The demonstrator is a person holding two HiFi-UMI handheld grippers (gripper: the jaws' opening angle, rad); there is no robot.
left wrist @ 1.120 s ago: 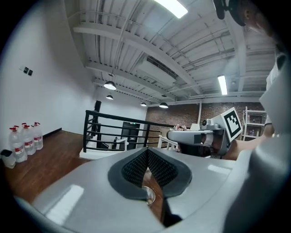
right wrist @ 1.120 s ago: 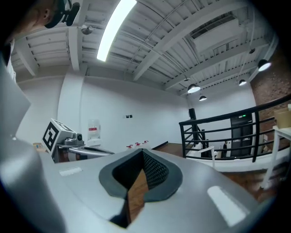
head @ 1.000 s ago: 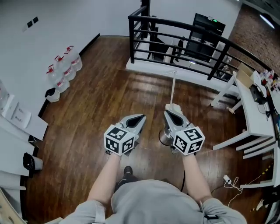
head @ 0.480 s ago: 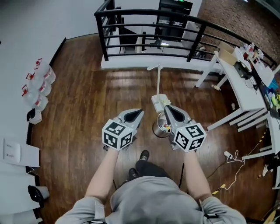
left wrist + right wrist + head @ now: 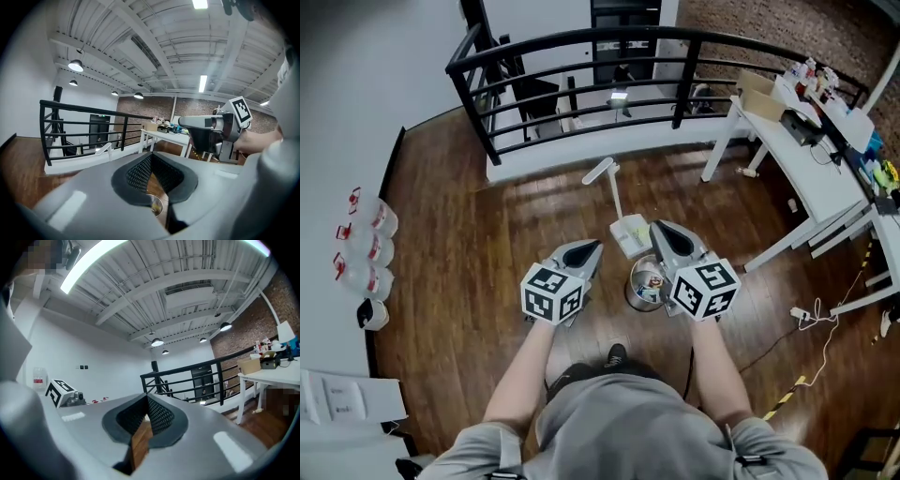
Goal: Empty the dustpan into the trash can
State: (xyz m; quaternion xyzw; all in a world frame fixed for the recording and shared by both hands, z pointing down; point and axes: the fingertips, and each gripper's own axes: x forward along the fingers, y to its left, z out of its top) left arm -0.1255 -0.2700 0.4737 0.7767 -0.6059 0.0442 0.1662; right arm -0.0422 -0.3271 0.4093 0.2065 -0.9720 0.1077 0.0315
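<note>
A white dustpan (image 5: 630,234) stands on the wood floor, its long handle (image 5: 602,172) leaning up and to the left. Right in front of it is a small round metal trash can (image 5: 645,284) with litter inside. My left gripper (image 5: 587,249) hangs shut and empty to the left of the can. My right gripper (image 5: 660,229) is shut and empty too, its tip over the dustpan's right edge. The left gripper view shows the can's rim (image 5: 154,205) below the closed jaws, the dustpan handle (image 5: 104,150) and the right gripper (image 5: 206,127).
A black railing (image 5: 581,47) runs across the back above a stairwell. White tables (image 5: 806,159) with clutter stand at the right, a cable (image 5: 811,319) on the floor near them. Water jugs (image 5: 370,248) line the left wall. The person's shoe (image 5: 617,354) is by the can.
The view has swung round, so railing, jugs and tables slid leftward. The dustpan and can now lie closer, between my grippers. Both grippers stayed shut.
</note>
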